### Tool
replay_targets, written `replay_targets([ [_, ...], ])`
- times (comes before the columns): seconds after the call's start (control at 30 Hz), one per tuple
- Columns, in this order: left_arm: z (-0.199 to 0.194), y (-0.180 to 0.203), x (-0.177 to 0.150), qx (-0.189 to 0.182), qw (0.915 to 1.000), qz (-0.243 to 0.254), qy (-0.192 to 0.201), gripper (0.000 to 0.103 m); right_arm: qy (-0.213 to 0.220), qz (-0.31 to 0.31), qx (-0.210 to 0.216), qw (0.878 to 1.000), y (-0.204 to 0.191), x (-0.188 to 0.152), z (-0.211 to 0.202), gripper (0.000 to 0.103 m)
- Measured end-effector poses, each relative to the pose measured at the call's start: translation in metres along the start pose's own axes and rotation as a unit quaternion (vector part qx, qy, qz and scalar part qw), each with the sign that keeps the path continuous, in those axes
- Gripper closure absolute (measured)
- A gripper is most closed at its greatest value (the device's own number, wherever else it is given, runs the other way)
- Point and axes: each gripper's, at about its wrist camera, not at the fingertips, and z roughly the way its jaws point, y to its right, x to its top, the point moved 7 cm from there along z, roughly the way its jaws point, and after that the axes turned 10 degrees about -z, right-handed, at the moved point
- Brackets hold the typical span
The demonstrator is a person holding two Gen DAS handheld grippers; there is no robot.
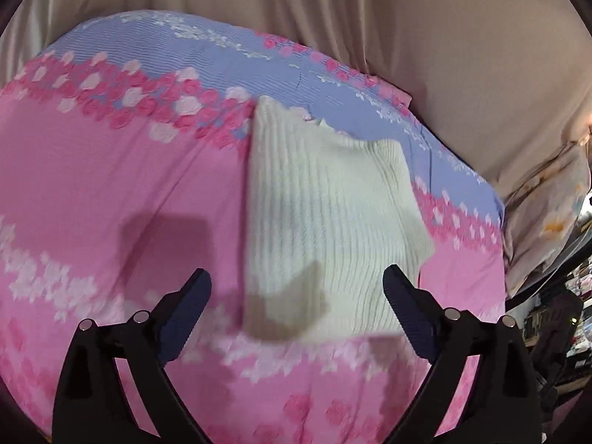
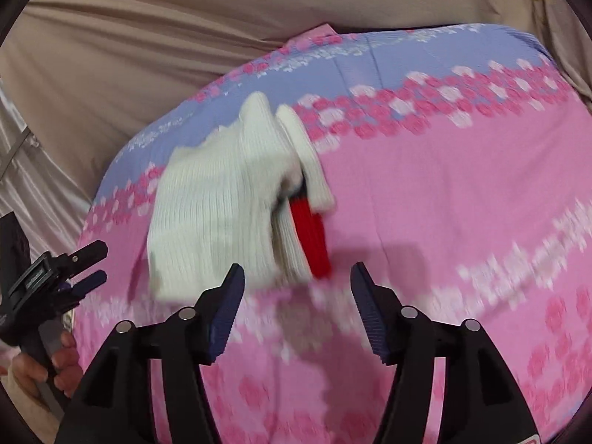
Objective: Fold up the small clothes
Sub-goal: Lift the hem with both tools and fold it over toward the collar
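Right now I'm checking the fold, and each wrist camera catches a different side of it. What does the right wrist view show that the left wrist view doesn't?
Only the right wrist view shows the red ribbed part along the white knit garment's edge, plus the left gripper from outside and the hand holding it.

Only the left wrist view shows clutter beyond the bed's far edge.

Both show the garment lying on the pink and blue floral bedsheet, the beige curtain behind, and that camera's own gripper, the right gripper included, open and empty.
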Motion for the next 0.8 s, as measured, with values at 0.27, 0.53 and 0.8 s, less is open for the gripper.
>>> replay_targets([
  [0.27,0.092,-0.017,0.017,-0.036,0.9930,-0.072,-0.085,0.015,-0.063,0.064,0.034,0.995,0.007,0.021,0.104,0.041],
  [0.53,0.027,0.050,0.042,-0.126,0.9917,0.019,-0.021,0.060,0.081,-0.018,0.036,0.996,-0.034,0.069,0.011,0.078],
  [0.8,0.072,0.016,0.000,0.002,0.9978,0.055,-0.038,0.047,-0.025,0.032,-0.025,0.999,0.029,0.011,0.057,0.071],
])
